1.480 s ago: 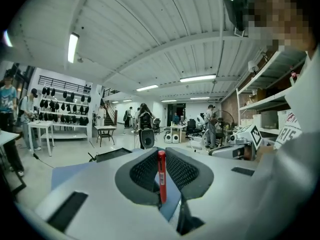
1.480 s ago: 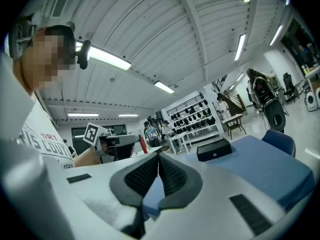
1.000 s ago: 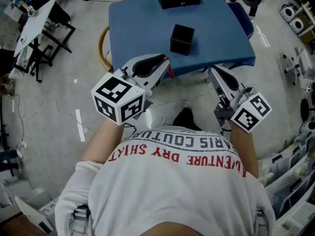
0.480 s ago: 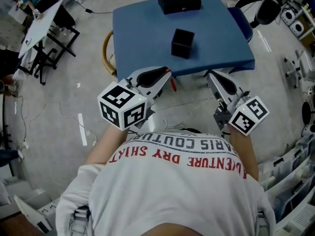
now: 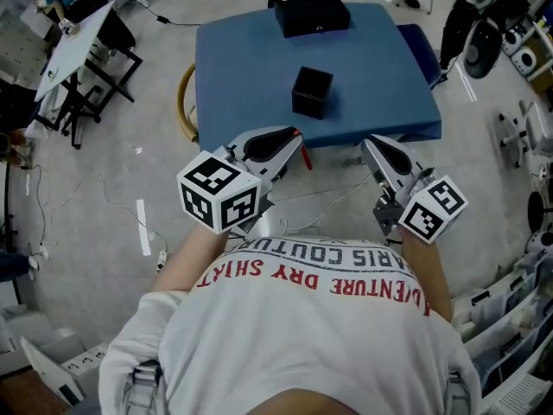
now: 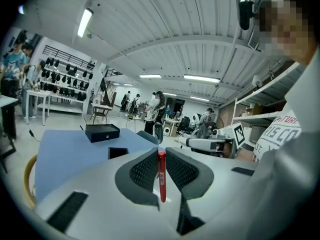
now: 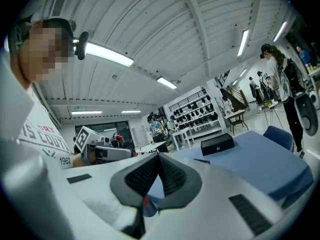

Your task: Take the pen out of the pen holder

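- Firstly, the jaws of the left gripper [image 6: 160, 153] are closed narrow on the pen [image 6: 161, 176]. It is a red stick pinched between the ribbed pads. In the left gripper view it stands upright, with its lower end sticking out past the pads.
- Jaws of the right gripper [image 7: 157, 158]: pressed together at the tips, with nothing between them.
- Position of the grippers: both are held in front of the person's shirt [image 5: 311, 301], over the floor and just short of the near edge of the tabletop [image 5: 242, 67]. The right gripper is well apart from the pen.
- Holder [image 5: 311, 92]: a black cube standing upright near the middle of the blue tabletop, well apart from both grippers. No pen is seen rising from it.
- Box [image 5: 313, 15]: a flat black case at the far edge of the tabletop, beyond the holder and untouched.
- Progress (a judgement): the pen is out of the holder and carried clear of it, so the removal itself looks complete. Little seems left beyond keeping the grip firm or setting the pen down. The task names no place for it.
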Available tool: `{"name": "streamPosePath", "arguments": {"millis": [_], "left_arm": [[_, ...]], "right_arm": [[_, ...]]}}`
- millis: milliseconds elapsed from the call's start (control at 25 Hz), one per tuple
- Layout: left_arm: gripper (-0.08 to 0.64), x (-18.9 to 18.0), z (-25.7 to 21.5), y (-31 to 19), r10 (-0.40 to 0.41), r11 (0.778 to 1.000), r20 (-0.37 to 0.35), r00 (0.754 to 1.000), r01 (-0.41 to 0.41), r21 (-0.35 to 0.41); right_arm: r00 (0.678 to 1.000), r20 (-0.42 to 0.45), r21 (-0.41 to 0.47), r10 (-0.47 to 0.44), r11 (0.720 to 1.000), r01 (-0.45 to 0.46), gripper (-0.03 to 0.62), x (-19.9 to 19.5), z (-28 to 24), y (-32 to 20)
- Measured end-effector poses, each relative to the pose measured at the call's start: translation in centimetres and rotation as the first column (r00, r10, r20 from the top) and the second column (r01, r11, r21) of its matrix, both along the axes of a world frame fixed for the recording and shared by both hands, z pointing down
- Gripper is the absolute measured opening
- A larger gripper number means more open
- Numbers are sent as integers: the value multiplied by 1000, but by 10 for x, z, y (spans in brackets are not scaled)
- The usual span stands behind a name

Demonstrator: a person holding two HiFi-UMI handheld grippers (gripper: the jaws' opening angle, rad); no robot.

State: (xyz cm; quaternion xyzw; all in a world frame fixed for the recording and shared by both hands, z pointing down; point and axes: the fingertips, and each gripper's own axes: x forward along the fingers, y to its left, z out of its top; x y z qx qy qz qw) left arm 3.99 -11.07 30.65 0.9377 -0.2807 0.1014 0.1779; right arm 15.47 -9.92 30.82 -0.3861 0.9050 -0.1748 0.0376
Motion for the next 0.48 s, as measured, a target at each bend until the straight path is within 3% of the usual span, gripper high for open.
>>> {"name": "streamPosePath", "arguments": {"millis": [480], "left_arm": [[67,20,4,-15,5,1000,16,1000,-5,-5]], "right_arm": [[1000,12,2,7,1000,-7,23,19,1,-15]]}}
